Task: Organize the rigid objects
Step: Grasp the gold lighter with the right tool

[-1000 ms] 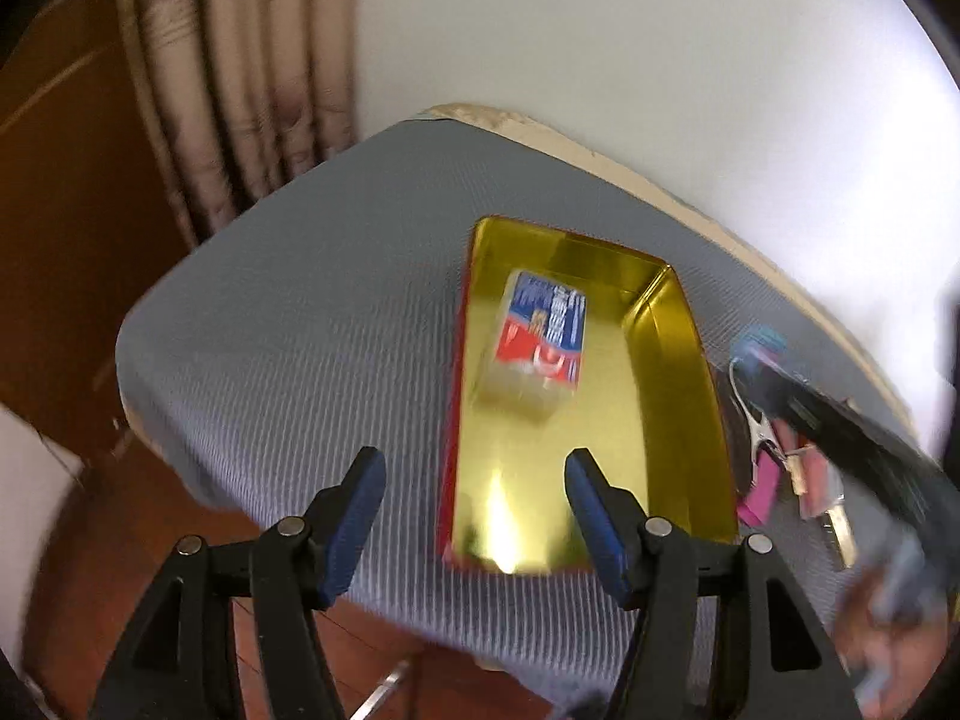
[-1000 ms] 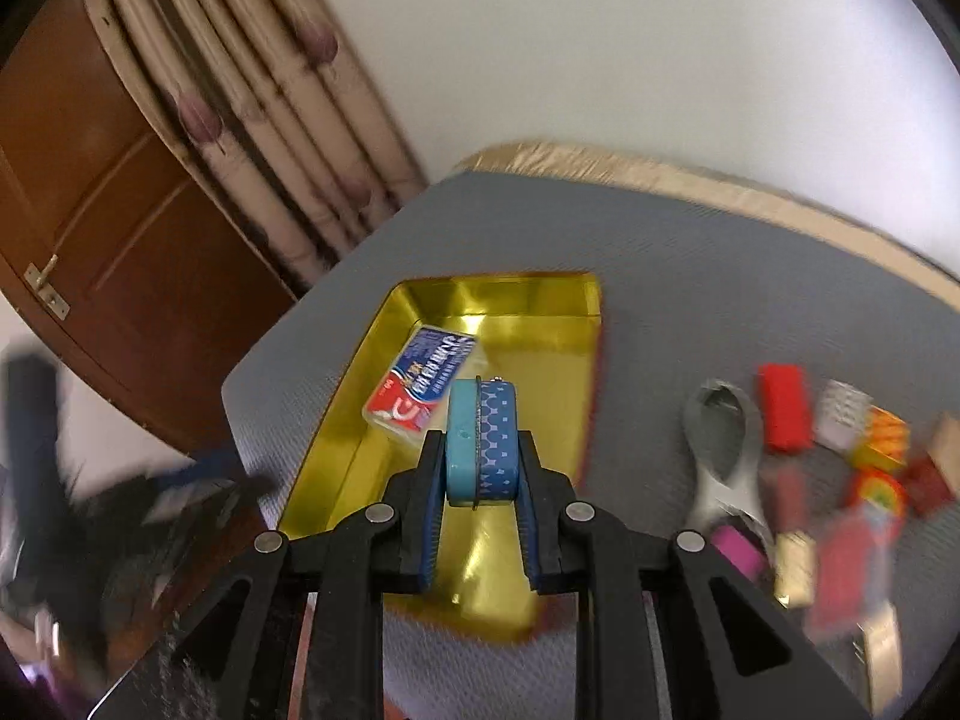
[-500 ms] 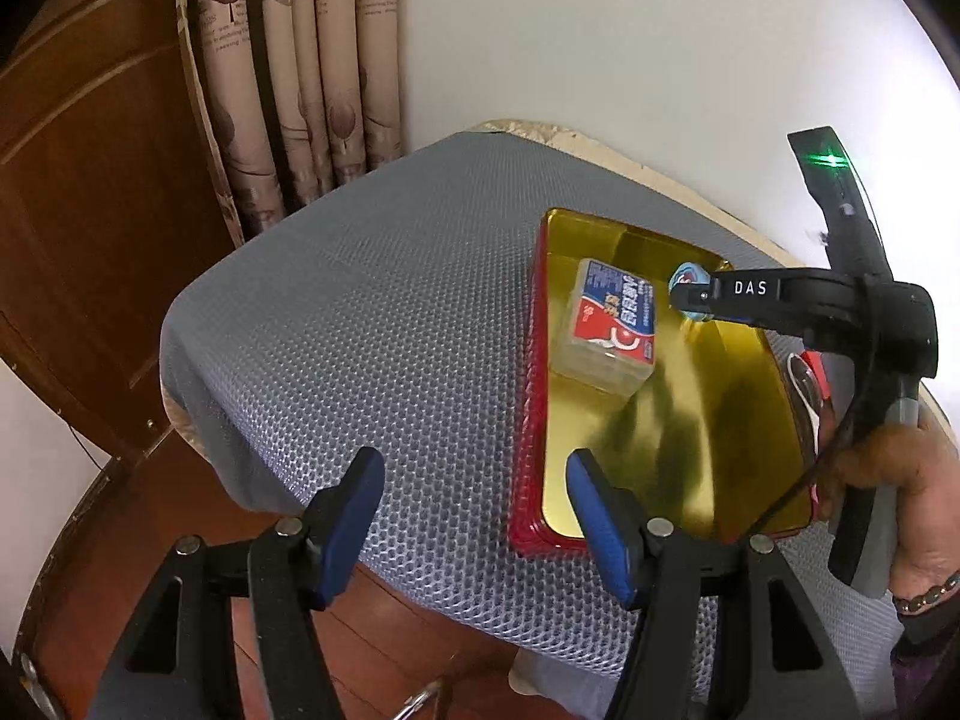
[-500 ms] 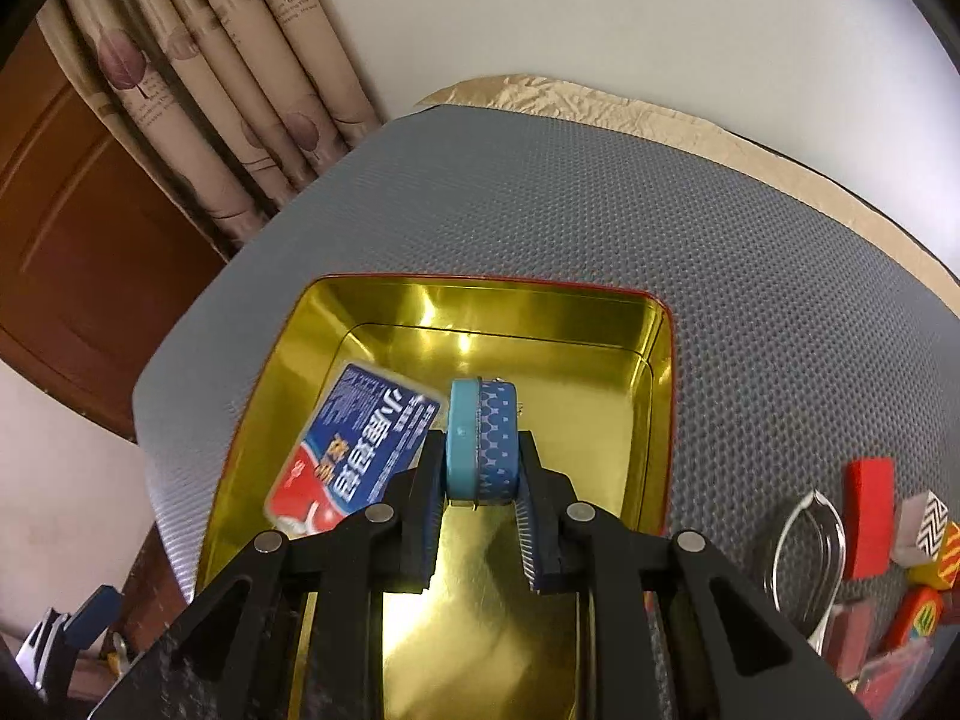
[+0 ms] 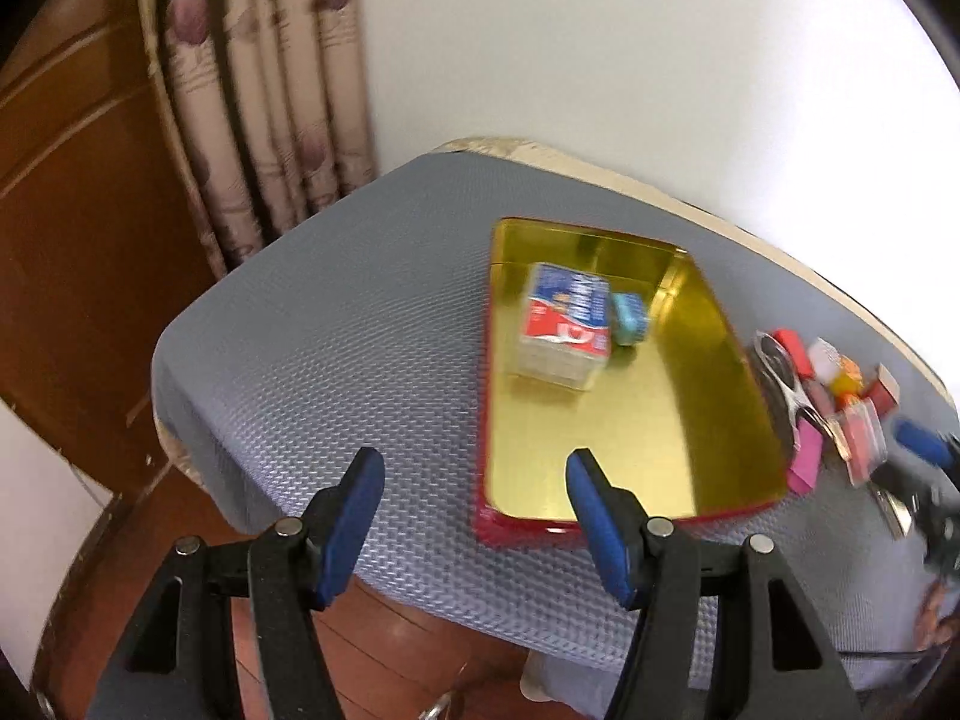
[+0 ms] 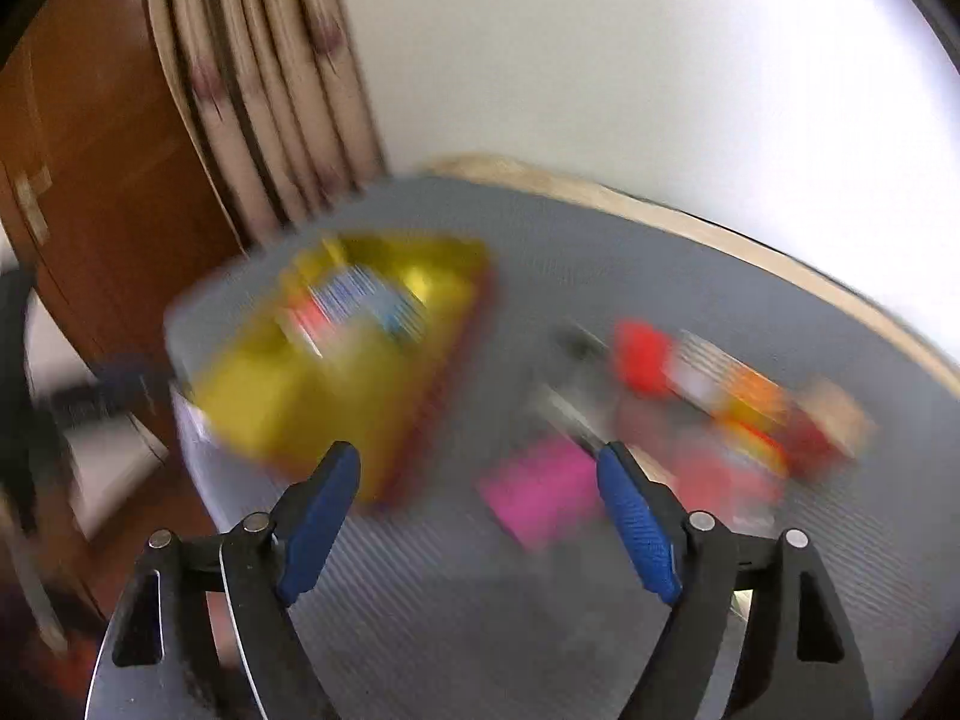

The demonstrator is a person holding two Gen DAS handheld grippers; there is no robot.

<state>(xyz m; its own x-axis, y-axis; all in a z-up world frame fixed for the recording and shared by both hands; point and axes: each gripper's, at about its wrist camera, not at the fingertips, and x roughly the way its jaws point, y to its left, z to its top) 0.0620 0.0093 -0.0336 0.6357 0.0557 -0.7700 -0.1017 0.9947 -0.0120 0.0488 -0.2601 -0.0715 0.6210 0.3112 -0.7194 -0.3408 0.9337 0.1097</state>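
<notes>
On the grey mesh surface [image 5: 336, 360], seen from the left wrist, a gold tin tray [image 5: 738, 372] with a red rim holds a red-and-blue card box [image 5: 567, 324] and, just beside it, a blue tape roll [image 5: 630, 315]. Small blocks and clips [image 5: 834, 396] lie right of the tray. The left gripper [image 5: 474, 516] hangs wide and empty.

From the right wrist, heavily blurred, the right gripper [image 6: 480, 516] has just been opening; nothing sits between its jaws. A pink block [image 6: 540, 495] lies beyond.
</notes>
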